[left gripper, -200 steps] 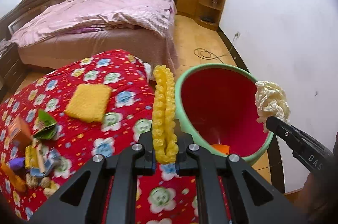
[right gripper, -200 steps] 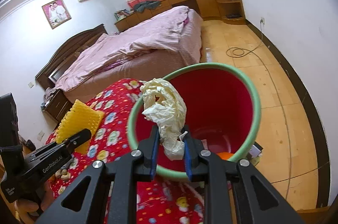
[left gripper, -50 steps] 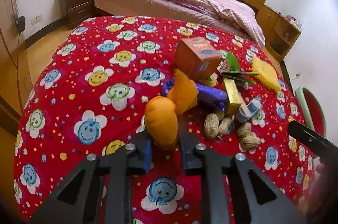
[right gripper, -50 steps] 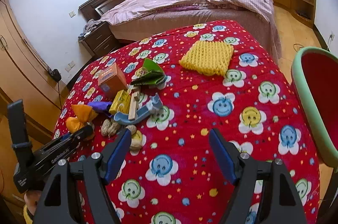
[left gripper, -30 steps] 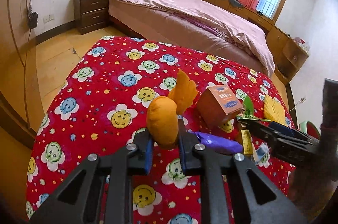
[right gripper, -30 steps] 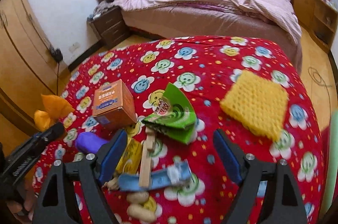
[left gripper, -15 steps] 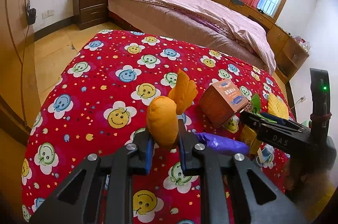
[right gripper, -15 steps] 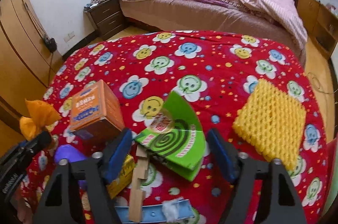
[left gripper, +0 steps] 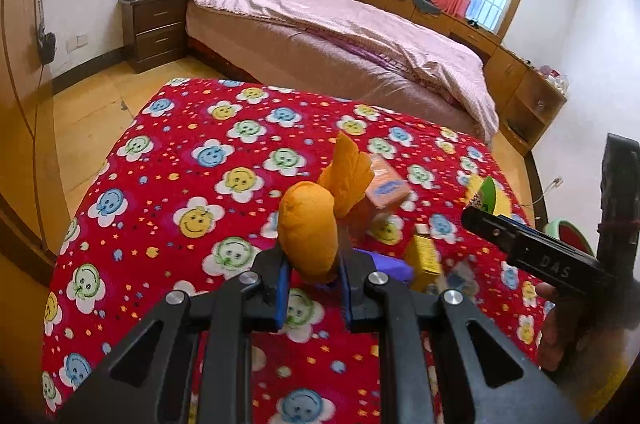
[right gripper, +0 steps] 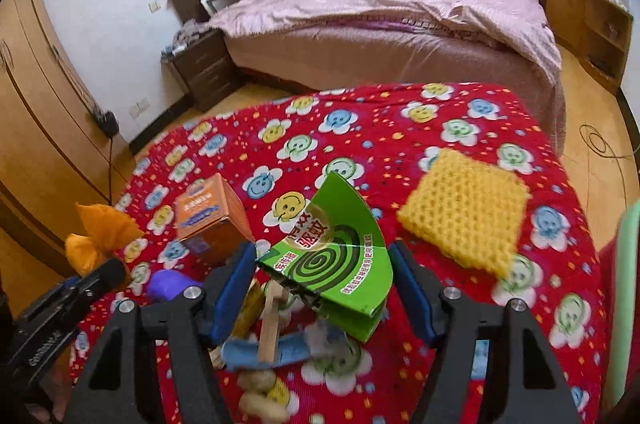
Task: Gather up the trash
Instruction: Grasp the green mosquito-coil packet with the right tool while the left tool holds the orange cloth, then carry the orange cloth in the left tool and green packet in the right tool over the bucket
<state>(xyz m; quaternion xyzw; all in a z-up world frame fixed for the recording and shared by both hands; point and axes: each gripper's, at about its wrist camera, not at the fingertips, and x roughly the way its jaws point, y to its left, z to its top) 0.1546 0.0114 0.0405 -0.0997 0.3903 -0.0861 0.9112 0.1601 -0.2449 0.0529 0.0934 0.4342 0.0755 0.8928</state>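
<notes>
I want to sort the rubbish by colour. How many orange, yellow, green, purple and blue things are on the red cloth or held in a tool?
Orange: 2 (orange bag, orange box)
Yellow: 2 (yellow net pad, yellow box)
Green: 1 (green box)
Purple: 1 (purple wrapper)
Blue: 1 (blue wrapper)
Total: 7

The left gripper [left gripper: 312, 282] has its fingers pinched tight, while the right gripper [right gripper: 324, 288] stands wider, both angled downward.
</notes>
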